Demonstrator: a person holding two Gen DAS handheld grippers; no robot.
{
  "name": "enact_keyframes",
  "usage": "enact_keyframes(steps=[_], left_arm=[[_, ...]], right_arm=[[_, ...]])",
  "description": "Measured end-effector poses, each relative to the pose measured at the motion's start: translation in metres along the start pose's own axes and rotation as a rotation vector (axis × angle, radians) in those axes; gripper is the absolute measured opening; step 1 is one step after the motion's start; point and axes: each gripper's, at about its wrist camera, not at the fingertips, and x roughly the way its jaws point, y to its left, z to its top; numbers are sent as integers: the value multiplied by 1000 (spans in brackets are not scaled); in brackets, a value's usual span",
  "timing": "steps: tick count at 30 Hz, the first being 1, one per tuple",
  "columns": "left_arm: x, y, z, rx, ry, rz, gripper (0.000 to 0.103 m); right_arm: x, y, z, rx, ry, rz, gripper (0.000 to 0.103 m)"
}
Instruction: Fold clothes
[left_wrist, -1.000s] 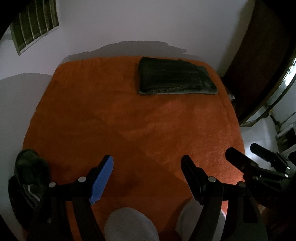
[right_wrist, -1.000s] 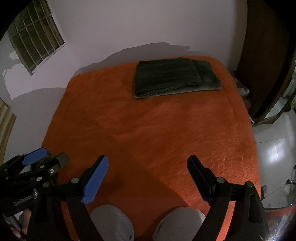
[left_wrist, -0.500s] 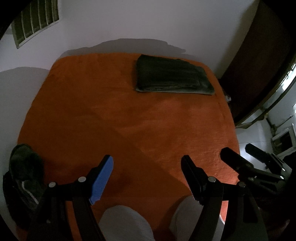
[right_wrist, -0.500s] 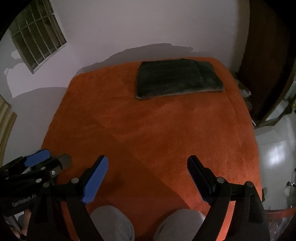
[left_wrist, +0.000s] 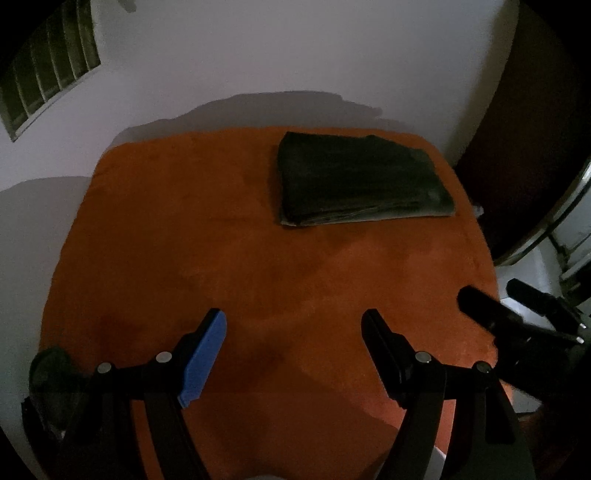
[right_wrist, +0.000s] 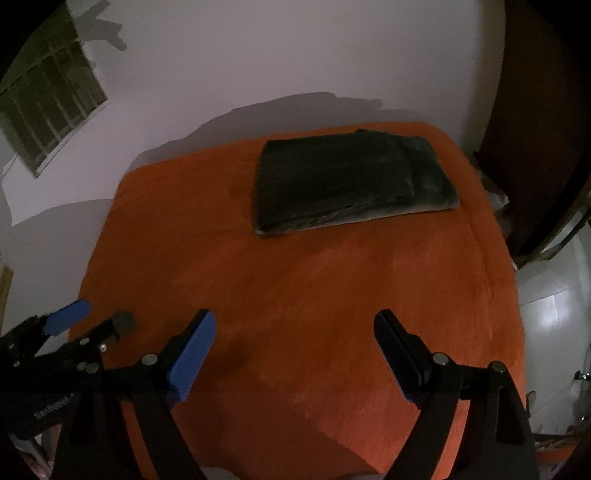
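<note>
Both claws advanced toward folded garment (left_wrist: 360, 181); left claw (left_wrist: 293, 332), right claw (right_wrist: 295, 330) apart, empty.

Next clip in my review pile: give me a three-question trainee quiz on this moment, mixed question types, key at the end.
1. True or false: the dark folded garment lies flat at the far side of the orange cover, toward its right.
2. Multiple choice: the left tongs and right tongs are
A) both shut on the garment
B) both open, holding nothing
C) one open, one shut on cloth
3. Short answer: where does the crumpled dark heap sit in the left wrist view?

Key
1. True.
2. B.
3. At the near left edge of the cover, beside the left tongs; whether it is clothing is too dark to tell.
</note>
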Motion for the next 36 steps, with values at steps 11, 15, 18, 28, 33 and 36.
enact_keyframes(steps=[11,15,18,28,33,36], left_arm=[[90,5,59,-24,32,-25,76],[119,3,67,-28,51,-27,76],[141,2,71,-33,68,-26,76],[186,-7,88,-11,100,-13,76],[195,-15,92,12,107,2,76],[198,-20,93,27,107,5,76]], right_arm=[[81,-19,46,-23,32,-31,87],[111,-26,53,-42,49,-75,87],[134,-35,58,-33,65,-78,87],[173,-56,74,-21,85,-74,87],[185,-59,77,-21,105,-71,87],[191,-61,78,-22,115,-67,87]])
